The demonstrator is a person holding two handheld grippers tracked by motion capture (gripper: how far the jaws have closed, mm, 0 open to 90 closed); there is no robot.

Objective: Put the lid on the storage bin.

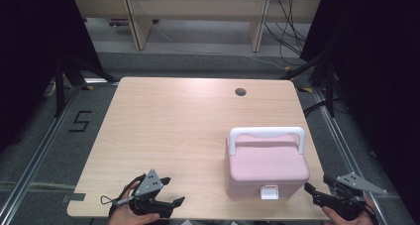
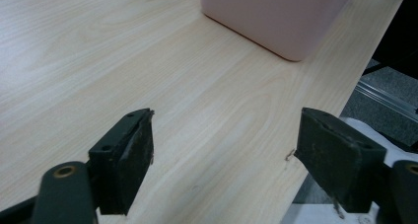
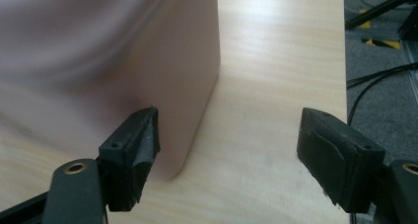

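High view: the pink lidded box (image 1: 266, 164) sits near the wooden surface's (image 1: 173, 121) front right edge, between the left tool (image 1: 171, 191) and right tool (image 1: 309, 190); both gape open, gripping nothing.

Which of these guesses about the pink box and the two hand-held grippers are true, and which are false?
1. The pink box has its lid shut. True.
2. The left gripper is clamped on the box. False: its jaws are open, over bare table.
3. The white handle stands upright over the lid. True.
4. The right gripper holds the handle. False: it is open, beside the box's near right corner.
5. The box sits at the table's far left. False: near right.
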